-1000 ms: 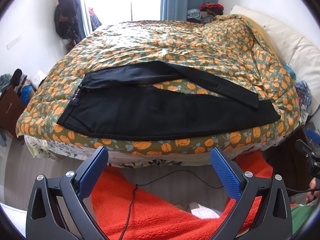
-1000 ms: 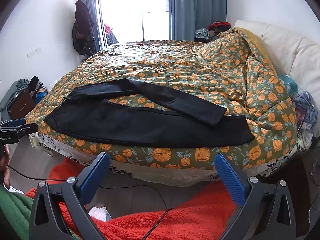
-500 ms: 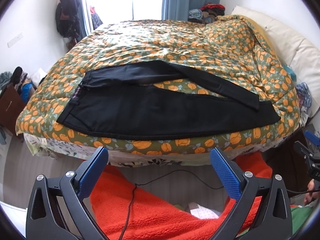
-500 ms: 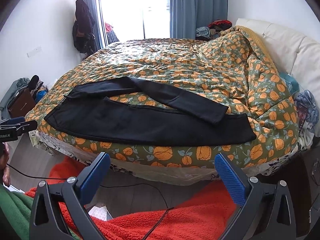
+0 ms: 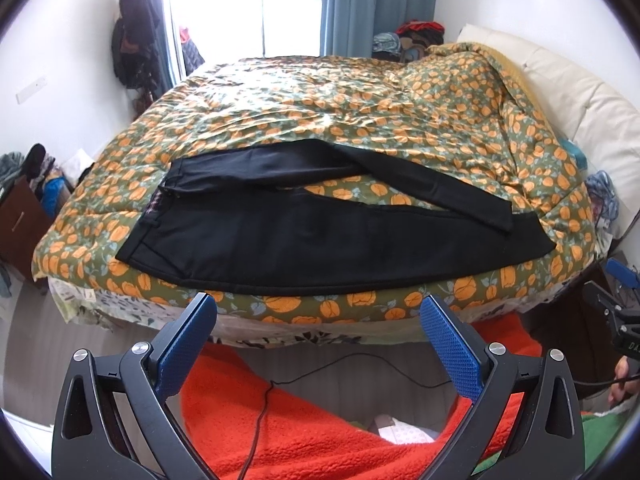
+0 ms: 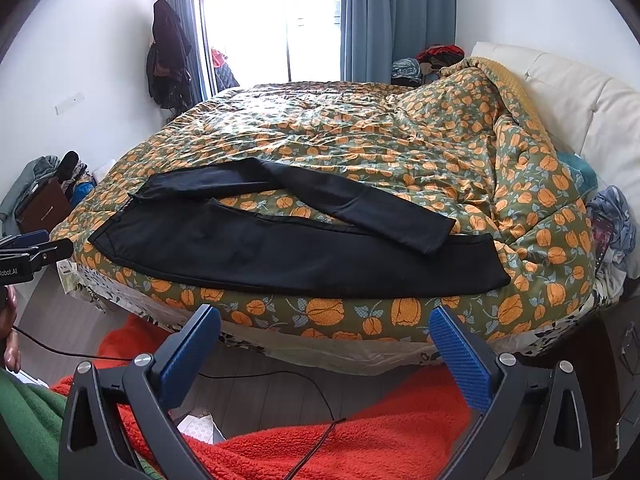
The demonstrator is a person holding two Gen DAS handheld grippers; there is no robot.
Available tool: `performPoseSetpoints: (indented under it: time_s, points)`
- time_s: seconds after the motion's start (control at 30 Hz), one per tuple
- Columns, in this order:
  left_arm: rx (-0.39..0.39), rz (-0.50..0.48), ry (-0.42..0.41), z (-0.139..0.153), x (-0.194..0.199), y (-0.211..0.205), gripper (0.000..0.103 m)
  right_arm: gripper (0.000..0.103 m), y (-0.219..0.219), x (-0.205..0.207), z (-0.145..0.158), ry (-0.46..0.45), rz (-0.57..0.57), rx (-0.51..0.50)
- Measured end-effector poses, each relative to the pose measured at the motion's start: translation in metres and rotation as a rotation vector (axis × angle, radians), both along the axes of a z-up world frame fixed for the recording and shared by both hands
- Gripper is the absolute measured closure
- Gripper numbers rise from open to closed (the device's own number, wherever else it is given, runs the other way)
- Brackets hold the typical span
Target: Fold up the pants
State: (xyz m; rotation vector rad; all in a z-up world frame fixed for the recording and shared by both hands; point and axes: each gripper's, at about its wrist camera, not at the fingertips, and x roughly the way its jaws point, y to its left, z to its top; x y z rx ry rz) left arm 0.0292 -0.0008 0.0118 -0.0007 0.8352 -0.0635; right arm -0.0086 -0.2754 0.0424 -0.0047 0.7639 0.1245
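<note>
You had the black pants [image 5: 304, 240] spread flat near the front edge of the bed [image 5: 360, 120], probably so both legs could be reached from where you stood. Their long axis ran across the bed: waistband to your left, cuffs to your right, with the far leg angled so its cuff lay over the near one. Your left gripper [image 5: 318, 334] and right gripper [image 6: 324, 338] hung short of the bed, both with jaws wide apart and holding nothing.
</note>
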Motion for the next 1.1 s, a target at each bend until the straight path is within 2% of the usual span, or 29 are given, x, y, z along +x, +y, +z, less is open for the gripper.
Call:
performPoseSetpoints:
  time_s: [0.17, 0.37, 1.1]
  points:
    - [-0.003, -0.003, -0.044, 0.011, -0.004, 0.002, 0.001, 0.000, 0.004, -0.003, 0.014, -0.055, 0.004, -0.011]
    - [-0.010, 0.003, -0.055, 0.012, -0.011, 0.005, 0.001, 0.000, 0.005, -0.011, 0.021, -0.087, 0.007, -0.015]
    - [0.003, 0.015, -0.002, -0.002, -0.010, 0.001, 0.001, 0.000, 0.010, -0.011, 0.008, -0.064, 0.029, 0.001]
